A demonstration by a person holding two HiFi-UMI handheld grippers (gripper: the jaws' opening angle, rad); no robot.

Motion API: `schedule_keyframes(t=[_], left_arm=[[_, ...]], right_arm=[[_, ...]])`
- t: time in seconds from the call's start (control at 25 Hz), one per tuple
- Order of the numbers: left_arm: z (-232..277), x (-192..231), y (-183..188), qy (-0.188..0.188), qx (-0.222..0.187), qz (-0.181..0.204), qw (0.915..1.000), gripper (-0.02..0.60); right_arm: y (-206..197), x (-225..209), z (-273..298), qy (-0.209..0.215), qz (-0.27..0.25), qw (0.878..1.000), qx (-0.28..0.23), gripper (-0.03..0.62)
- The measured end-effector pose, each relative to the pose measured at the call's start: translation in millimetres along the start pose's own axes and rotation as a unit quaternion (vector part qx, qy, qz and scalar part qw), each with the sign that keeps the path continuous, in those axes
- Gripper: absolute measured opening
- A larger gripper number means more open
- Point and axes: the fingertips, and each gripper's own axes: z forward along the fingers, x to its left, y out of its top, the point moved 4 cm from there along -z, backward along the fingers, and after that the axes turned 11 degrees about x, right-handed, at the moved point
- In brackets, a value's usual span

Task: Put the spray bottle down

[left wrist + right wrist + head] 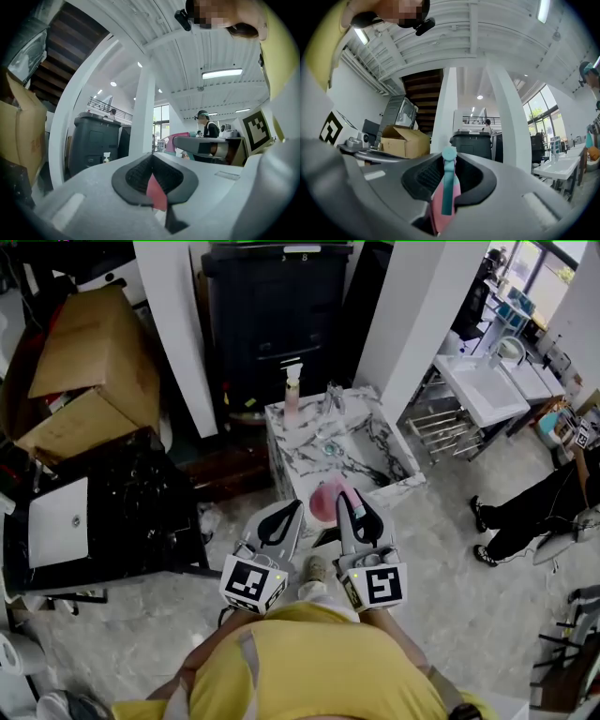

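A pink spray bottle (322, 500) with a teal nozzle (448, 161) sits between the jaws of my right gripper (352, 509), which is shut on it; in the right gripper view the bottle (442, 199) stands upright in the gap of the gripper (447, 176). My left gripper (280, 520) is level beside it, to its left. In the left gripper view the jaws (154, 180) are closed on a thin red piece (157, 193); I cannot tell what it is. Both grippers hover at chest height in front of a marble-patterned counter (375, 460).
A small pump bottle (292, 387) and a tap (334, 399) stand on the marble counter. Behind it is a black cabinet (281, 315) between white pillars (173, 324). Cardboard boxes (89, 371) and a black unit with a white basin (58, 519) are at left. A person in black (530, 512) is at right.
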Motion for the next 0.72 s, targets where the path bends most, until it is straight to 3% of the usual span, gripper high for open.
schedule_keyframes(t=[0.16, 0.44, 0.72], left_arm=[[50.3, 20.1, 8.1, 0.025, 0.004, -0.006, 0.9997, -0.003], [122.9, 49.3, 22.6, 0.062, -0.002, -0.011, 0.9980, -0.003], [159.4, 69.2, 14.9, 0.085, 0.012, -0.027, 0.9959, -0.003]], right_arm=[[-8.7, -42.0, 40.8, 0.016, -0.025, 0.999, 0.031, 0.064], [-4.2, -98.0, 111.0, 0.053, -0.029, 0.998, 0.011, 0.064], [-26.6, -124.9, 160.8, 0.077, -0.024, 0.996, 0.042, 0.064]])
